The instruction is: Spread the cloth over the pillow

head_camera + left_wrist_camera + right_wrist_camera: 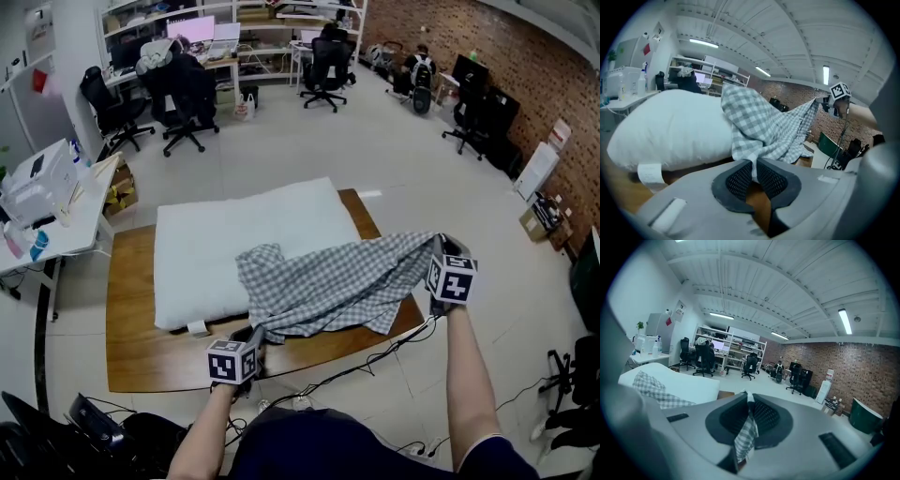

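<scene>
A white pillow (234, 244) lies on a low wooden table (141, 361). A grey-and-white checked cloth (328, 281) is bunched over the pillow's near right part and hangs off the table's front edge. My left gripper (251, 336) is at the near edge; in the left gripper view its jaws (753, 171) are shut on a corner of the cloth (759, 126), beside the pillow (670, 126). My right gripper (439, 246) holds the cloth's right corner lifted; in the right gripper view it (749, 404) is shut on a strip of cloth (746, 434).
Black cables (375, 361) run over the floor in front of the table. A white desk (47, 211) with clutter stands at the left. Office chairs (187, 103) and desks fill the back of the room; a brick wall (525, 66) runs along the right.
</scene>
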{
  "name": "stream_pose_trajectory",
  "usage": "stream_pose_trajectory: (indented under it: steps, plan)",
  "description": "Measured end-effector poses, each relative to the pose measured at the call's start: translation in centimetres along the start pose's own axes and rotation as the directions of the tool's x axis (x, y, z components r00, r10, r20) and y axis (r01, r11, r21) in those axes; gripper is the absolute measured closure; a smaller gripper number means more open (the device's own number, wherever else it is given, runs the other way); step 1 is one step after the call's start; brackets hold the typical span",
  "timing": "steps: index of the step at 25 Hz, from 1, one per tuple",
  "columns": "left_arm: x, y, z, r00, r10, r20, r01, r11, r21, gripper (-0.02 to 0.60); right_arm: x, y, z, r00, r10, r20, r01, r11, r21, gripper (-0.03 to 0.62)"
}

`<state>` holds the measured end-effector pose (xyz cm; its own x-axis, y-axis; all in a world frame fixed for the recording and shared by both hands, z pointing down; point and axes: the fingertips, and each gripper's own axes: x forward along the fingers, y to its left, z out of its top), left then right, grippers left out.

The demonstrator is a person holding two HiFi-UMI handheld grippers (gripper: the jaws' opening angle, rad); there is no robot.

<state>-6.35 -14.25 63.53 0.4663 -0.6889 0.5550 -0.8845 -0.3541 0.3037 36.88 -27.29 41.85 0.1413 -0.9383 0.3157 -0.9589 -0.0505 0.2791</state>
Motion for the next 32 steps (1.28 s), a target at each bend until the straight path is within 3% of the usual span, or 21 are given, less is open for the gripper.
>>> stream_pose_trajectory:
  steps: [5,11,20,28,32]
  plan:
    - [-4.2,0.9,6.9,0.988,0.024,0.152,-0.034,0.998,0.059,0.552,0.3,-0.1,0.7,1.0,0.002,0.021,-0.002,1.0,0.009,0.563]
    - [-8.8,3.5,14.6,0.947,0.11,0.301,-0.151,0.981,0.118,0.557,0.8,-0.5,3.3,0.998,0.005,0.069,-0.007,1.0,0.023,0.563]
    - [-18.3,8.8,25.6,0.837,0.243,0.49,-0.344,0.93,0.127,0.558,0.4,-0.1,9.7,0.981,0.044,0.189,-0.051,0.998,0.03,0.563]
    - [-24.2,9.4,31.7,0.757,0.29,0.586,-0.449,0.882,0.143,0.561,-0.1,1.8,15.0,0.954,0.11,0.28,-0.114,0.994,-0.003,0.563]
    - [-28.0,8.9,34.6,0.701,0.301,0.647,-0.492,0.86,0.133,0.561,-0.8,2.4,18.2,0.933,0.144,0.331,-0.146,0.989,-0.018,0.563]
